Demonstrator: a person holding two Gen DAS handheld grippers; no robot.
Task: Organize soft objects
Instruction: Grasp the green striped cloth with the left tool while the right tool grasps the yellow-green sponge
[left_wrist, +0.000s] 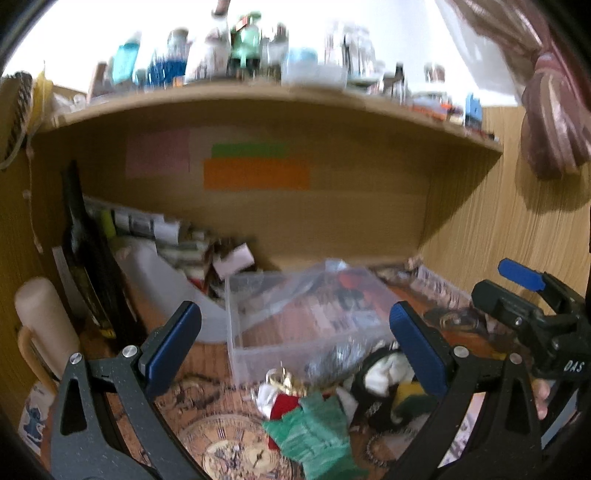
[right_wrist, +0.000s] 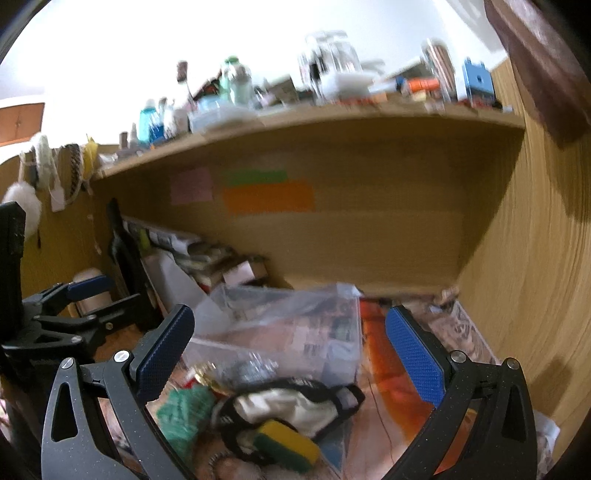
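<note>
A clear plastic box (left_wrist: 295, 325) stands on the patterned desk mat, also in the right wrist view (right_wrist: 280, 332). In front of it lie soft things: a green knitted cloth (left_wrist: 314, 435) (right_wrist: 181, 410), a red and white piece (left_wrist: 280, 402), a white cloth with a black strap (left_wrist: 384, 373) (right_wrist: 288, 402) and a yellow-green sponge (right_wrist: 288, 439). My left gripper (left_wrist: 295, 350) is open and empty above the cloths. My right gripper (right_wrist: 291, 354) is open and empty above the white cloth and sponge; it also shows in the left wrist view (left_wrist: 524, 291).
A wooden shelf (left_wrist: 258, 99) full of bottles and jars hangs over the desk. Books and papers (left_wrist: 155, 229) and a white container (left_wrist: 166, 280) crowd the back left. A cream cylinder (left_wrist: 44, 321) stands at the left. A wooden wall (right_wrist: 535, 258) closes the right side.
</note>
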